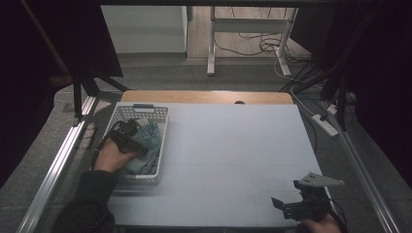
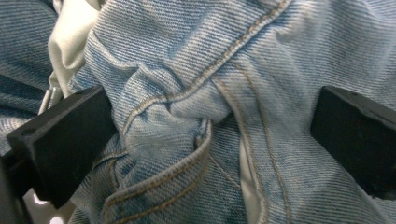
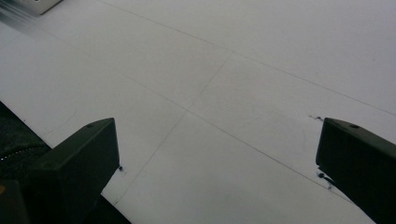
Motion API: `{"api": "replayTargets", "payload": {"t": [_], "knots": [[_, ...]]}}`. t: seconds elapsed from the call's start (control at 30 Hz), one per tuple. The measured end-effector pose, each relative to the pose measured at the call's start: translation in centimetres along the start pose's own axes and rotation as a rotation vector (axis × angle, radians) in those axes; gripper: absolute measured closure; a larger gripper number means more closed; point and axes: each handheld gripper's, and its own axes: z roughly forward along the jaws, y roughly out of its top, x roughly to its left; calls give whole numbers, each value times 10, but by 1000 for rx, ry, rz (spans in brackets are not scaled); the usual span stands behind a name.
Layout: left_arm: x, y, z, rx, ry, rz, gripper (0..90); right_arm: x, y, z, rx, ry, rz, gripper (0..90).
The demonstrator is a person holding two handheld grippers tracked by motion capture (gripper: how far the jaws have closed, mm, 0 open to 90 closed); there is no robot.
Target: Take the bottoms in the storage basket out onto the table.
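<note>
Left gripper [image 1: 127,138] is down inside the white basket [image 1: 162,127] at the left side of the table, jaws spread wide on either side of a raised fold of denim. In the left gripper view the jeans [image 2: 219,112] bulge between the two black jaws, pocket seam and orange stitching plain, with a pale lining showing beside the fold. The jaws have not closed on the cloth.

Jeans [image 1: 148,145] lie bunched in the basket, none of them out on the table.

Right gripper [image 1: 303,204] waits at the near right corner, jaws spread apart and holding nothing, pointed over the bare white table top [image 3: 243,70].

Judgement: early stage. The reach into the basket is made; the pinch, the lift out and whatever follows on the table are all left to do.
</note>
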Motion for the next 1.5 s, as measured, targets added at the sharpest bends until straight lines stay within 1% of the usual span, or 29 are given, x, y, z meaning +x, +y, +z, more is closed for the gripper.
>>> {"api": "replayTargets", "payload": {"t": [0.07, 0.1, 0.23, 0.27, 0.33, 0.4, 0.47, 0.5, 0.67, 0.73, 0.8, 0.87, 0.9, 0.97, 1.0, 1.07, 1.13, 1.17, 1.27, 1.37, 1.43, 1.5], "knots": [[-1, 0, 1, 3, 11, 7, 0, 0, 0, 0, 2, 0, -1, 0], [0, 0, 0, 3, 14, 12, 15, 0, 0, 0, 3, 0, -1, 0], [1, -5, -2, -26, 26, 0, 126, 0, 0, 0, 4, 0, -3, 0], [1, -6, -4, -34, 25, -2, 165, 0, 0, 0, 4, 1, -3, 0], [1, -7, -7, -44, 34, -9, 275, 1, 0, 0, 6, 0, -4, 0], [4, -8, -9, -57, 31, -24, 373, 1, 0, 0, 6, 0, -8, 0], [7, -10, -10, -73, 21, -37, 503, 1, 0, 0, 7, 0, -10, 0], [7, -10, -11, -76, 18, -40, 531, 1, 0, 1, 7, 0, -10, 0], [7, -9, -13, -74, 11, -40, 580, 1, 0, 1, 6, 3, -13, 0], [7, -8, -14, -73, 15, -36, 584, 1, 0, 0, 5, 4, -16, 0], [6, -8, -15, -79, 15, -40, 602, 2, 0, 0, 7, 5, -20, 0], [5, -8, -18, -92, 11, -45, 664, 1, 0, 1, 7, 9, -19, 0], [4, -7, -20, -97, 16, -45, 696, 1, 0, 1, 6, 10, -19, 0], [1, -6, -22, -100, 31, -35, 727, 1, 0, 0, 3, 11, -16, 0], [1, -5, -23, -102, 31, -34, 740, 0, 0, 0, 1, 12, -13, 0], [2, -6, -27, -119, 16, -42, 750, 0, 0, 0, 0, 14, -13, 0], [6, -7, -31, -143, -19, -59, 754, 0, 0, 0, -1, 15, -14, 0], [8, -8, -34, -159, -35, -68, 755, 0, 0, 0, -1, 16, -14, 0], [12, -12, -46, -222, -67, -90, 757, 0, 0, -1, -4, 18, -12, 0], [13, -15, -56, -278, -111, -98, 757, 0, 0, -1, -6, 19, -12, 0], [12, -16, -58, -298, -138, -98, 757, 0, 0, -1, -6, 19, -12, 0], [12, -15, -62, -314, -153, -94, 757, 0, 0, -1, -6, 19, -13, 0]]}}
